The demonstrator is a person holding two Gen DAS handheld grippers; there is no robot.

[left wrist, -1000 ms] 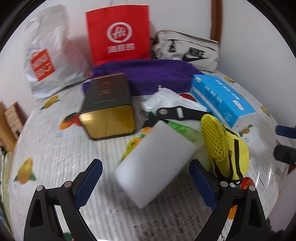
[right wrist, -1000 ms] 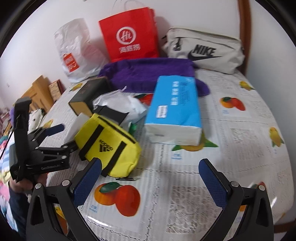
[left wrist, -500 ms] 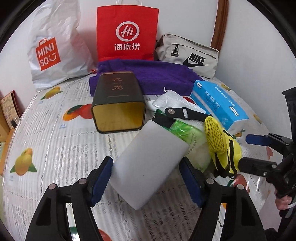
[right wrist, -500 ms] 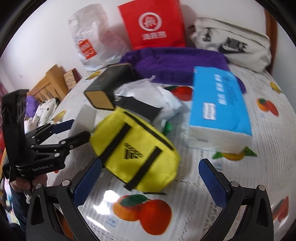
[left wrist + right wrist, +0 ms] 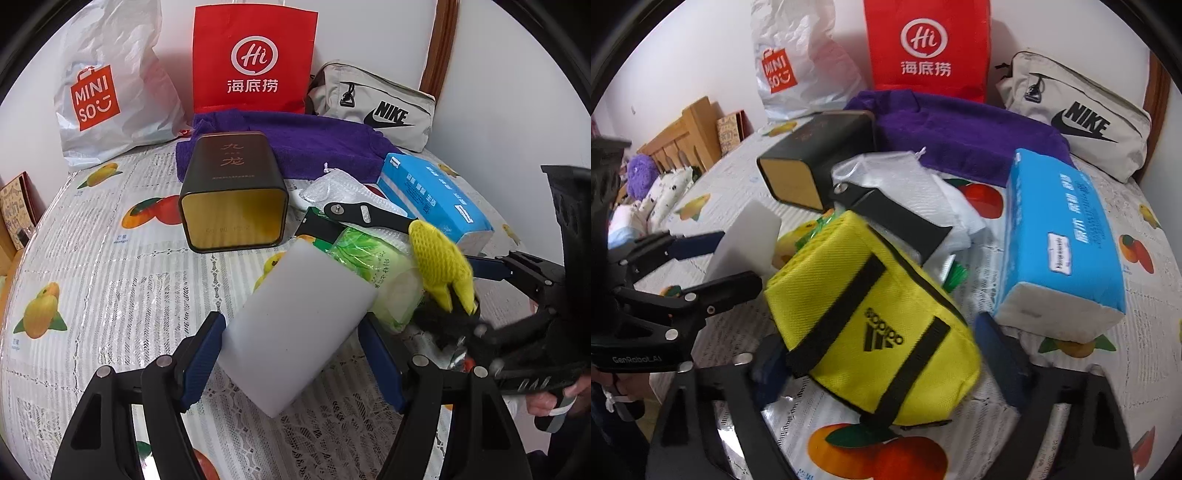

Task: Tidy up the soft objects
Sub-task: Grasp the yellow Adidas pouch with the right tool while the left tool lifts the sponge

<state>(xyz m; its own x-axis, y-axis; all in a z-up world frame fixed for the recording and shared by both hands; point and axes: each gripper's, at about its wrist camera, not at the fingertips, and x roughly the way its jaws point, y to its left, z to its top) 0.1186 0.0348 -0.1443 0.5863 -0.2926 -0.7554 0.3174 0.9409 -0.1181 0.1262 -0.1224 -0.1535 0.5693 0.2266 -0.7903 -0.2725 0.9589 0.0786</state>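
The left tool is clamped on the white foam block, tilted on the fruit-print tabletop. The right tool has just been closing around the yellow Adidas pouch; whether its blurred pads press cannot be told. Beyond are seen a dark tin, a blue tissue pack and a purple towel.

Both wrist cameras look steeply down, close over the table, sharing its clutter and red bag.

White sponge block, yellow pouch alongside
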